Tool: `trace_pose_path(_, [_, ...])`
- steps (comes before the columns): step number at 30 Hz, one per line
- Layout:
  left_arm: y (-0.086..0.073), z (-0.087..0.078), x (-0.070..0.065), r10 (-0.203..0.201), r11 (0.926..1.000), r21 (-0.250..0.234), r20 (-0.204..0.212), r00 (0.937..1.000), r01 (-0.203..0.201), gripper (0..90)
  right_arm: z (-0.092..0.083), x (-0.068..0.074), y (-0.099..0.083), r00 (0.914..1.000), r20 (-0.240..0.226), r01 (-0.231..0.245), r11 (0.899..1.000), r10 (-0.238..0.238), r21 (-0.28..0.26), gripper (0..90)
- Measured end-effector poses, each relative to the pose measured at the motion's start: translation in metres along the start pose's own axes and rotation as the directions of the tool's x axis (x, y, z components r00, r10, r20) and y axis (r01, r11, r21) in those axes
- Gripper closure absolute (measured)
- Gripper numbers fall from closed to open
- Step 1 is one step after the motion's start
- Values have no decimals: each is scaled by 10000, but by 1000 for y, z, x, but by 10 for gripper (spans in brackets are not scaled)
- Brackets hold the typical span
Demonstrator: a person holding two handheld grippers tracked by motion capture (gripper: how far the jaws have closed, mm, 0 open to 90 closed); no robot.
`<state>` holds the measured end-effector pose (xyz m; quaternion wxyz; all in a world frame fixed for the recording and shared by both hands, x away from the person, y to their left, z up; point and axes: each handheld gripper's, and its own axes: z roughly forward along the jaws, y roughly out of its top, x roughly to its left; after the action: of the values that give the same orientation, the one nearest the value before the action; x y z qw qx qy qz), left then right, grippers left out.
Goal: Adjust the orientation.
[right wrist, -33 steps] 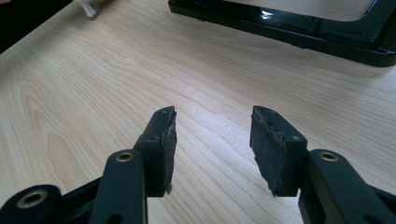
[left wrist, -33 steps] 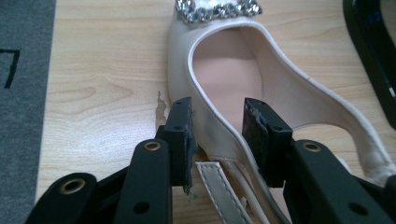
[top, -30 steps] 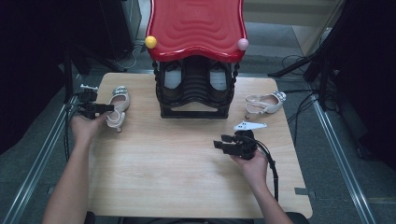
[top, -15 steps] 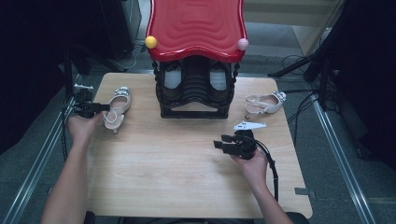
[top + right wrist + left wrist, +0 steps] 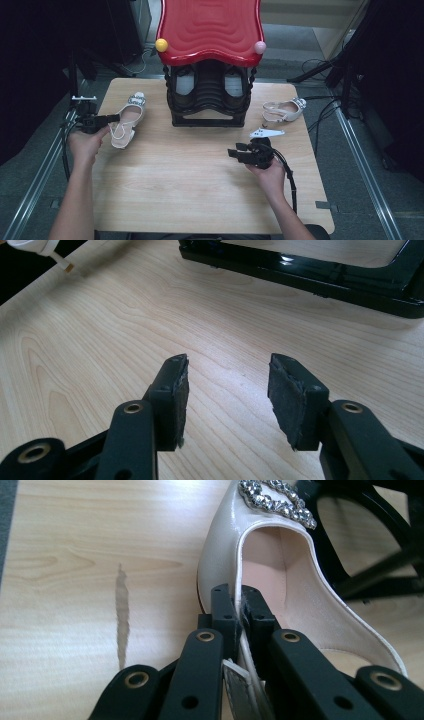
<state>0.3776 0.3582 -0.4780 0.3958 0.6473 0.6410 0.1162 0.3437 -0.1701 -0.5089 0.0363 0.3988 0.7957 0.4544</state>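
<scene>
Left gripper view, left claw (image 5: 241,611) pinching glossy cream shoe (image 5: 260,565) rim, rhinestone buckle (image 5: 277,501)

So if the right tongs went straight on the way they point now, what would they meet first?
Probably the black base of the shoe rack. The right tongs stand open above bare table, with only wood between them and that base, though depth is hard to judge.

Shoe's (image 5: 280,575) heel end behind the tongs; buckle (image 5: 277,500) cropped at top edge
</scene>
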Motion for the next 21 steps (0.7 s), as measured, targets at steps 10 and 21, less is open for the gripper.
trace_pose_path(10, [-21,-5,-17,268,9983,511,304,9992,-284,871,5,-1,7,9999,-96,33,10000,-33,25,515])
trace_pose_path(21, [-42,-13,-37,479,9969,587,638,9968,-517,870,10,-2,10,9995,-305,43,10000,-41,62,514])
